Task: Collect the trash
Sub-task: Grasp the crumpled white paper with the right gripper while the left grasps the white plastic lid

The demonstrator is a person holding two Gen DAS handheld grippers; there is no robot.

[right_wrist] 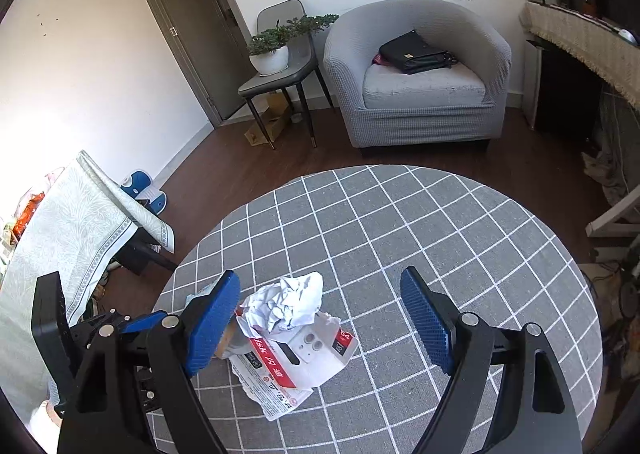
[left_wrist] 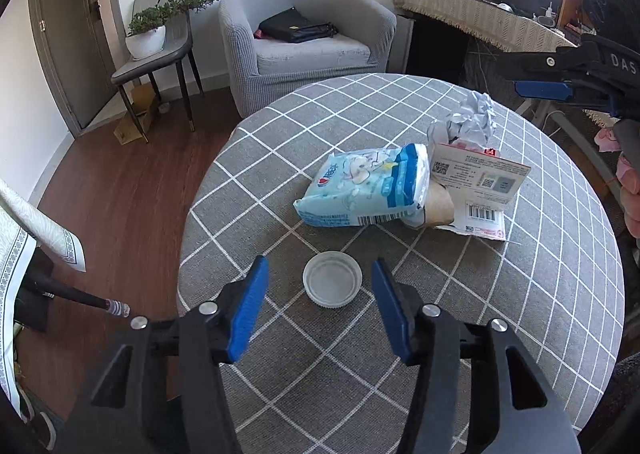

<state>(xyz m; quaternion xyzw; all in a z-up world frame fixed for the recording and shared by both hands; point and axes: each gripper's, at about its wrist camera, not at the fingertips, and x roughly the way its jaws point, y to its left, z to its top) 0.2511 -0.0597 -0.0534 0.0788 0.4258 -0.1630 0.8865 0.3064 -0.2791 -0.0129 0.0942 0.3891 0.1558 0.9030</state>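
Trash sits piled mid-table [left_wrist: 540, 294]: blue snack bag [left_wrist: 364, 186], crumpled paper [right_wrist: 288, 304], torn box [right_wrist: 304, 354]. Plastic lid [left_wrist: 332, 279] lies between the left gripper's [left_wrist: 320, 286] parted, untouching fingers. Right gripper [right_wrist: 320, 318] gapes wide over the paper.

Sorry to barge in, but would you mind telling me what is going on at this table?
A person is clearing trash off a round table with a handheld gripper in each hand. The left gripper is lowered around a white plastic lid, its jaws either side and not touching. The right gripper hangs open over a crumpled paper ball sitting on a torn white box. A blue tissue pack lies beside them. Nothing is picked up yet.
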